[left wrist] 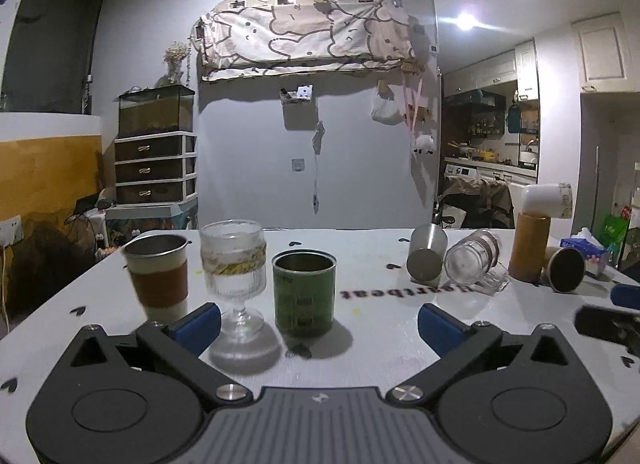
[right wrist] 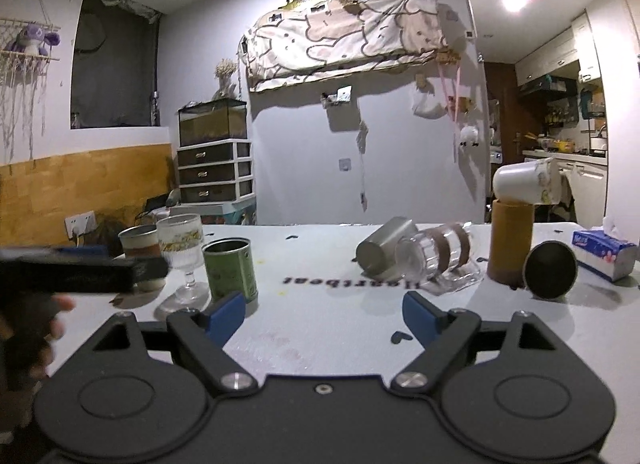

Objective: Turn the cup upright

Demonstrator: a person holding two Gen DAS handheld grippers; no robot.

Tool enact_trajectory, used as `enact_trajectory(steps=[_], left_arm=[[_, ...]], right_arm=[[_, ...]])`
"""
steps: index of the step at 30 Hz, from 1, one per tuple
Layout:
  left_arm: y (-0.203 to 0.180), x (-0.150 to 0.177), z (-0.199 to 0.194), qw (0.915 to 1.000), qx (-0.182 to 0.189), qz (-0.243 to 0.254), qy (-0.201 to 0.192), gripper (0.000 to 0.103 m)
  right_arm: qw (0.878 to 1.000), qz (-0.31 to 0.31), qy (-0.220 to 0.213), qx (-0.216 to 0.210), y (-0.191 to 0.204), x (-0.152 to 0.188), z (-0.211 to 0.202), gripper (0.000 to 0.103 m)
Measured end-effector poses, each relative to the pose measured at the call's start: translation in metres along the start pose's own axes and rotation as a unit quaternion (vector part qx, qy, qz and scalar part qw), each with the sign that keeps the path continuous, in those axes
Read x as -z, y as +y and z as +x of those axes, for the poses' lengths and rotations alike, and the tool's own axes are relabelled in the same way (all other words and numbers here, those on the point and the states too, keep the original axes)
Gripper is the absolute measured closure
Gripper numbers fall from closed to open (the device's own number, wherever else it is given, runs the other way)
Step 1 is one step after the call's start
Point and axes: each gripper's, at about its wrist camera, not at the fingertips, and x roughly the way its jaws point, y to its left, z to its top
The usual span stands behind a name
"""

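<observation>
Three cups stand upright at the left of the white table [left wrist: 376,328]: a steel cup with a brown sleeve [left wrist: 158,276], a ribbed glass goblet [left wrist: 234,264] and a green tin cup [left wrist: 304,292]. At the right several cups lie on their sides: a steel cup [left wrist: 426,252], a clear glass mug [left wrist: 474,260] and a dark steel cup [left wrist: 566,268]. A white cup [left wrist: 546,200] lies across an upright tan tube [left wrist: 528,246]. My left gripper [left wrist: 318,324] is open and empty, right in front of the green cup. My right gripper [right wrist: 324,314] is open and empty, facing the fallen cups [right wrist: 424,258].
A blue tissue box [right wrist: 604,254] sits at the table's right edge. The word "Heartbeat" is printed on the table [right wrist: 350,282]. The left gripper's body and the hand holding it [right wrist: 60,276] show at the left of the right wrist view.
</observation>
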Motion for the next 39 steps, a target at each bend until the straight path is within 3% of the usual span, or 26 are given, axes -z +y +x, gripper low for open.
enact_trajectory(steps=[15, 39], left_arm=[[-0.014, 0.018, -0.045, 0.9997, -0.006, 0.008, -0.023, 0.000], [-0.013, 0.023, -0.048, 0.9998, -0.010, -0.001, -0.016, 0.000]], right_arm=[[1.000, -0.011, -0.009, 0.015, -0.001, 0.003, -0.012, 0.000], [1.000, -0.023, -0.008, 0.019, 0.004, 0.007, -0.014, 0.000]])
